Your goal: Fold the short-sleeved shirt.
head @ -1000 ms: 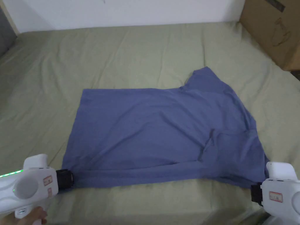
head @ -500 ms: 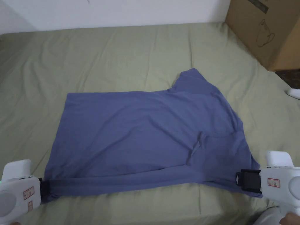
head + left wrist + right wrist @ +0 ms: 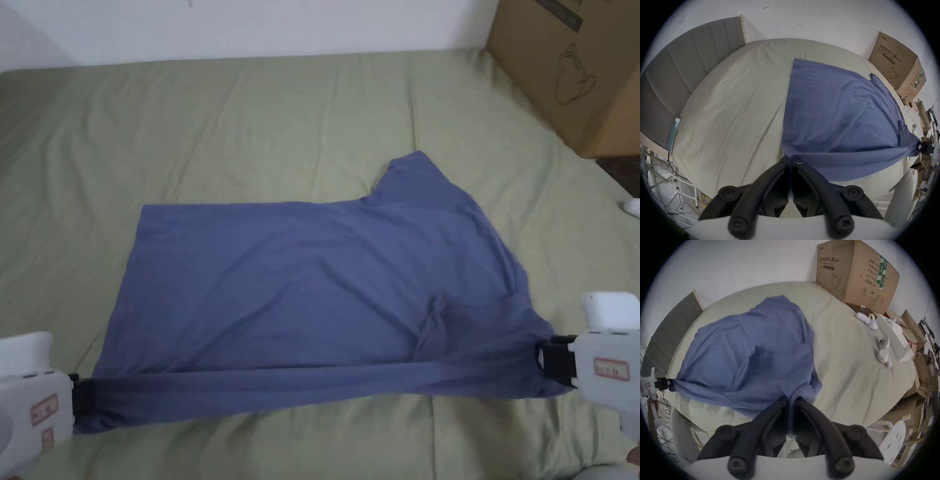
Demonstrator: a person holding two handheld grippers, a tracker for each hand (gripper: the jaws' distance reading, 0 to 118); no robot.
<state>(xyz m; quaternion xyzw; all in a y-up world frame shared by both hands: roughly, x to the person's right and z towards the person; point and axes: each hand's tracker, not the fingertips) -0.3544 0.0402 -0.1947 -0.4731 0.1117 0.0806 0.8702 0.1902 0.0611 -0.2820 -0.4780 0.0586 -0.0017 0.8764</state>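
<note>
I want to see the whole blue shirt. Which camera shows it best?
The head view: the blue shirt lies spread on the bed, every edge visible. The left gripper view shows it from the hem end, stretched and curved. The right gripper view shows it bunched from the shoulder end.

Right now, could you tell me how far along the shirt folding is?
Early. Done: the blue shirt lies spread on the green bedsheet. In hand: the left gripper and right gripper are each shut on its near edge, pulled taut. Left: no fold is made yet; the far sleeve lies flat.
</note>
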